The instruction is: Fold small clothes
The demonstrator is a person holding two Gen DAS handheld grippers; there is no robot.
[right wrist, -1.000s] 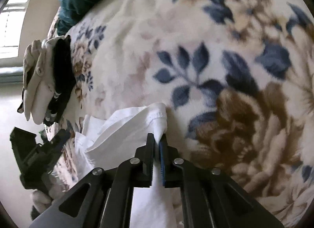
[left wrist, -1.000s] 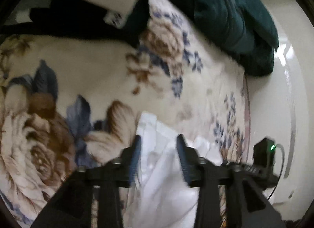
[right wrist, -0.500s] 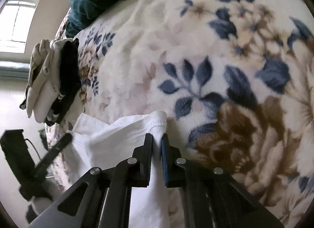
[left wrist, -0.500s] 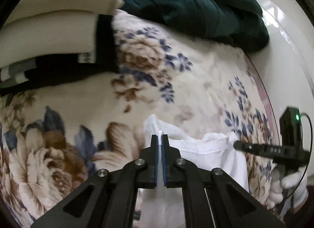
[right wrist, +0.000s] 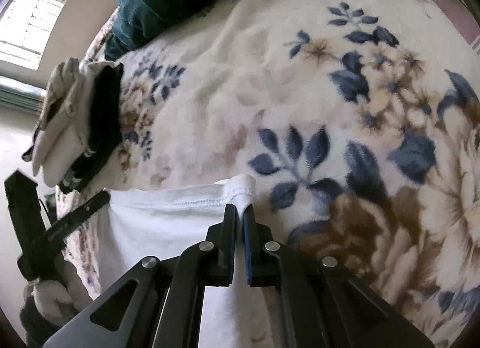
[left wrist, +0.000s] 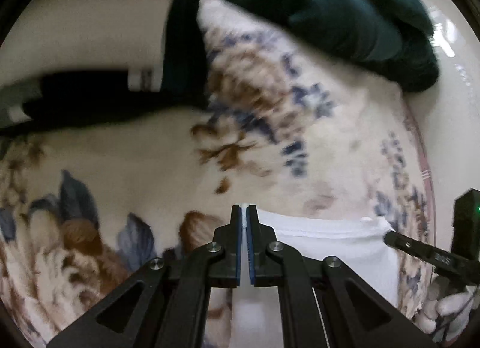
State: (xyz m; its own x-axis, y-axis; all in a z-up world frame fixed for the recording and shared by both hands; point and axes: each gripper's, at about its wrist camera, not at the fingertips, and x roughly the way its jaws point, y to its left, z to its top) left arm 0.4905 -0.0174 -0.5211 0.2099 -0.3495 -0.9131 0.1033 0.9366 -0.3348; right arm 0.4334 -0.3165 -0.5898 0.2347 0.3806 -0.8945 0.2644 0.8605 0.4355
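Left wrist view: a floral blanket covers the bed, folded clothes far left, a teal garment far right. Both tongs tilt steeply down, left tongs and right tongs each pinching a corner of the near white garment.

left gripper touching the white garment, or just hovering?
Touching. Left wrist view: the left gripper is shut on the white garment, with its hem edge pinched between the blue pads.
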